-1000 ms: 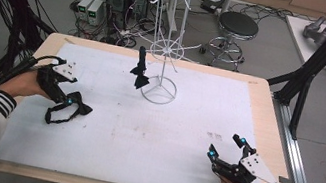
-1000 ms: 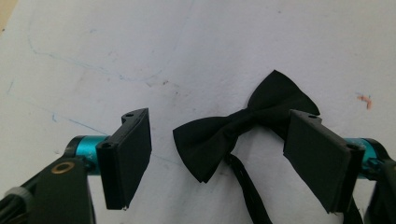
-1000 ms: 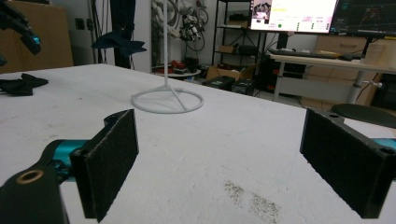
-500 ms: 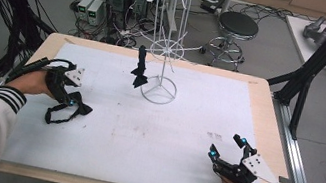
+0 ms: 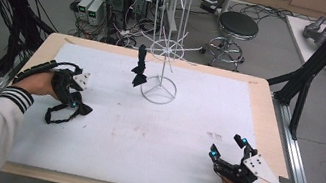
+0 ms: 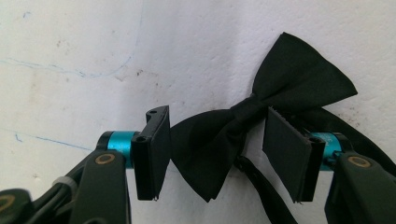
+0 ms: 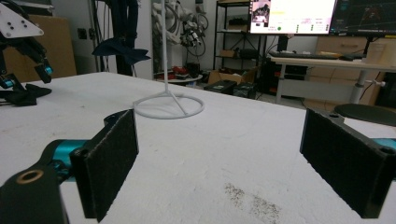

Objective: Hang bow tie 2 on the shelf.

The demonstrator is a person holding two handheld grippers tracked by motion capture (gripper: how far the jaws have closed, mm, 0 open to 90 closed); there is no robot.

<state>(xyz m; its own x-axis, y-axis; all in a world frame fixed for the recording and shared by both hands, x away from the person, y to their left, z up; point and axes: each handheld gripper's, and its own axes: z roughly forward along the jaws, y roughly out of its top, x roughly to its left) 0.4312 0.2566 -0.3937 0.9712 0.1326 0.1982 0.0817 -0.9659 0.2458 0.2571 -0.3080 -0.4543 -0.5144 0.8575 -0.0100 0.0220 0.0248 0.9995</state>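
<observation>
1. Bow tie lies flat on the white table cover, at the table's left side in the high view, well apart from the white wire rack.
2. Long axis in the left gripper view: runs diagonally, one wing fanning toward the upper right, the other toward the lower left; knot in the middle. The strap trails from under the knot toward the bottom edge.
3. Left gripper: jaws spread wide, set down over the bow tie. The lower-left wing and the knot sit between the two pads; the upper-right wing lies beyond the jaw tips. Left pad is just beside the wing's edge; whether it touches, cannot tell. Nothing is pinched.
4. Right gripper: jaws spread, nothing between them, low over the cover at the table's near right, well apart from the bow tie.
5. A second dark bow tie hangs on the rack, just left of its pole.
</observation>
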